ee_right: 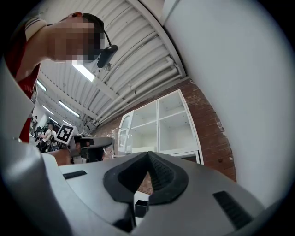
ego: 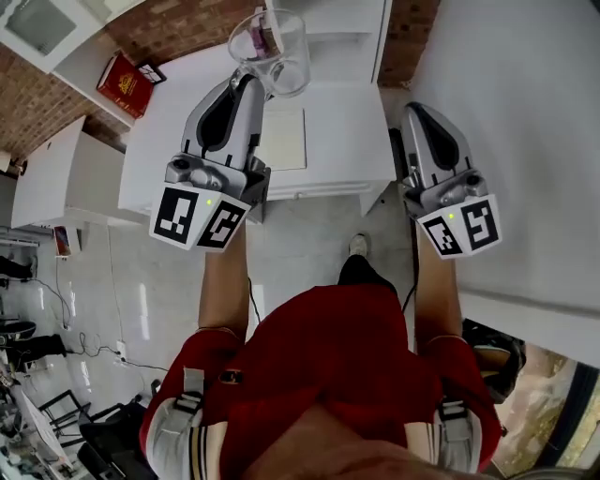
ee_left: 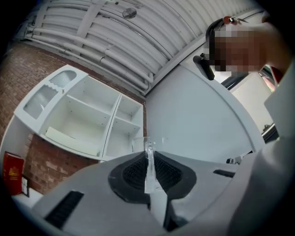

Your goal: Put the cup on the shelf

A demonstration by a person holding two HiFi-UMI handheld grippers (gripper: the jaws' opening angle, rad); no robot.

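From above, the cup (ego: 270, 52) is a clear glass held up in the air over a white unit (ego: 337, 112), its mouth tipped toward the camera. The left gripper (ego: 251, 82) reaches up to it from below. A red book (ego: 124, 84) lies on a white ledge off to the left, against the brick wall (ego: 187, 28). The right gripper (ego: 415, 114) is raised at about the same height, well apart from the cup, beside a large white panel (ego: 525, 141).

The left gripper view shows what the head view cannot. The left gripper (ee_left: 150, 161) has its jaws pressed onto the cup's thin glass wall (ee_left: 148, 159), which stands as a clear edge between the pads. Beyond it is the shelf (ee_left: 87, 120), white, open-fronted, with bare compartments, and the book (ee_left: 11, 173) low at the left.

The right gripper view gives the side-on look. The cup (ee_right: 119, 138) hangs in front of the shelf (ee_right: 161, 124) rather than on it, pinched by the left gripper (ee_right: 99, 142), whose marker cube (ee_right: 66, 133) shows. The right gripper (ee_right: 147, 159) has its jaws pressed together with nothing between them; it touches nothing.
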